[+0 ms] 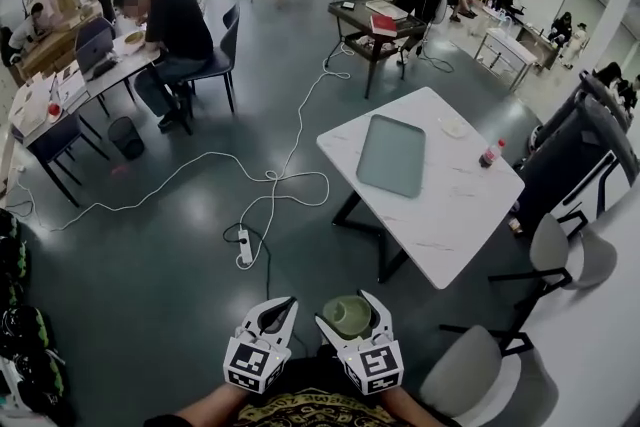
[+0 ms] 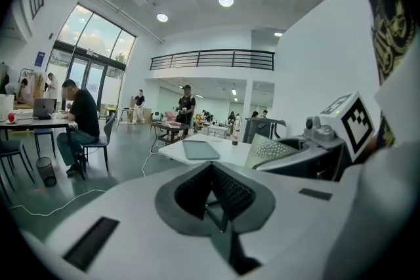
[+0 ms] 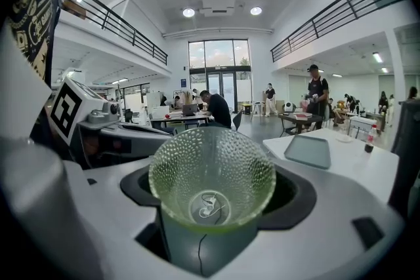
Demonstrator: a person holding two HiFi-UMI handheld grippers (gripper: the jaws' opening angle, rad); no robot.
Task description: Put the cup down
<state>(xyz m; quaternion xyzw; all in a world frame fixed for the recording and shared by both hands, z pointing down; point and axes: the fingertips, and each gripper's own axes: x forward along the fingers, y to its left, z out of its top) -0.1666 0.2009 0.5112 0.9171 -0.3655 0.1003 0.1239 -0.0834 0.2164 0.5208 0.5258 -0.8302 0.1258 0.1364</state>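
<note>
Cup (image 3: 211, 170) sits clamped in my right gripper (image 1: 348, 313) close to my body, and the white table (image 1: 455, 205) lies ahead to the right, nearer that hand than my empty left gripper (image 1: 276, 317), its jaws together.

Pale green, dimpled cup (image 3: 211, 174)

Two hand-held grippers with marker cubes: the left gripper (image 1: 277, 315) and the right gripper (image 1: 345, 313). One pale green dimpled glass cup (image 3: 211, 174), between the right gripper's jaws. Ahead and to the right of the grippers, one white marble-topped table (image 1: 450, 215), bearing one flat grey rectangular tray (image 1: 392, 155), one red-capped bottle (image 1: 489, 154) and one small white dish (image 1: 453, 127). Right of the right gripper, two grey padded chairs (image 1: 468, 373) (image 1: 553, 250). Ahead of the left gripper, one white power strip (image 1: 244, 246).
</note>
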